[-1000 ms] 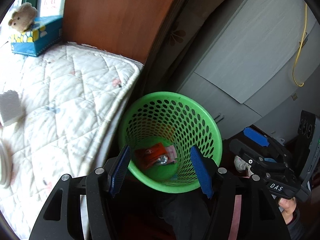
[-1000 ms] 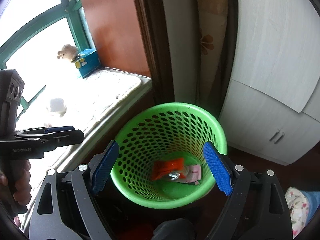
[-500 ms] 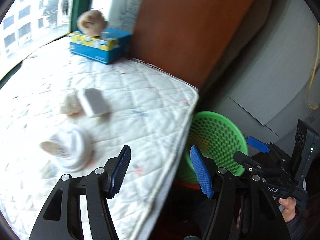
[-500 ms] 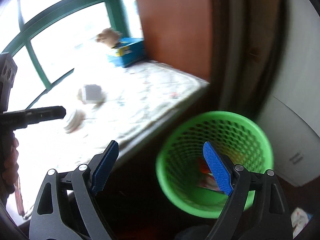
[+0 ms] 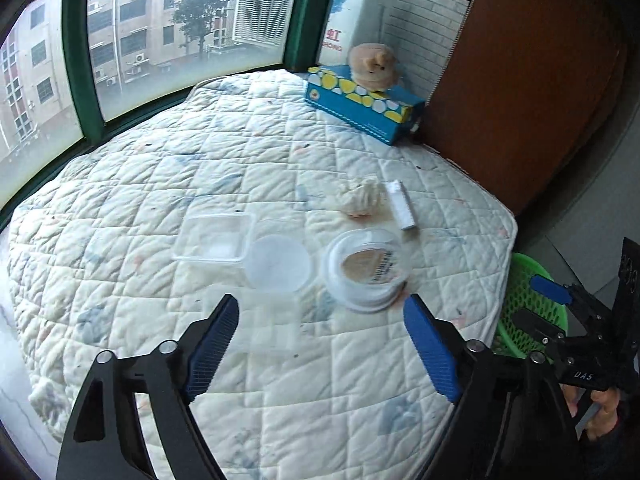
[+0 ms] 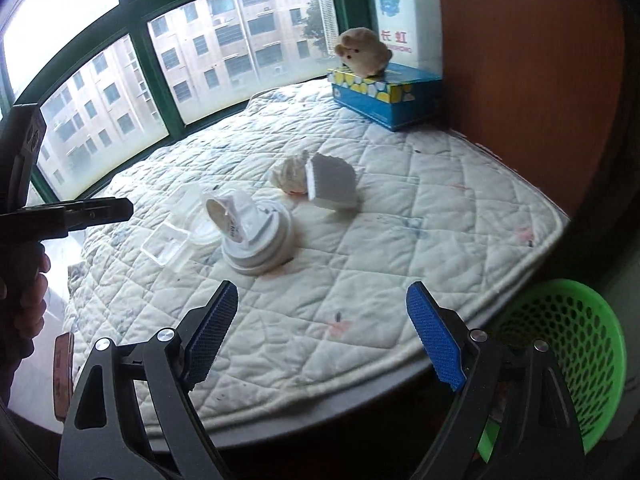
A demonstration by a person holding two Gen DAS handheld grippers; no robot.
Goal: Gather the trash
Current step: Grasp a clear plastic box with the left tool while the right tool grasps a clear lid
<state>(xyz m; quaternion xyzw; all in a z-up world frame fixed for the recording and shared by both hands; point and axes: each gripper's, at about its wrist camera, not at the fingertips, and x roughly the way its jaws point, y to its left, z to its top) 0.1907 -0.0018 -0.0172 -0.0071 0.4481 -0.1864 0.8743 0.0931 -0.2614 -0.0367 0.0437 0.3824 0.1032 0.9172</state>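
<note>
Left wrist view. Upper left of frame: window (image 5: 160,32), apartment blocks outside. Centre: quilted pad (image 5: 248,168) spread across the sill. On it, left to right: clear tray (image 5: 214,238); clear round lid (image 5: 278,264) touching the tray's right edge; white round tub (image 5: 366,270) with a printed label on its brown inner seal, writing too small to read; crumpled tissue (image 5: 360,198) just behind the tub; small white box (image 5: 402,204) touching the tissue's right side. Upper right: blue tissue box (image 5: 362,108) with yellow and white dots, tan plush toy (image 5: 374,66) sitting on top. Behind it a white poster with red characters, partly cut off. Lower right: green basket (image 5: 528,312) below the pad's edge.

Left gripper (image 5: 322,350) at bottom centre, released, jaws spread wide with nothing between them, hovering over the near part of the pad. At the far right, the right gripper seen side-on, "DAS" printed on its body.

Right wrist view. Left edge: the left gripper's black body, held level in a hand (image 6: 28,288). Right gripper (image 6: 322,344) at bottom centre, released, blue pads wide apart, empty, over the pad's near edge. Poster reads "长虹". Basket at lower right.
</note>
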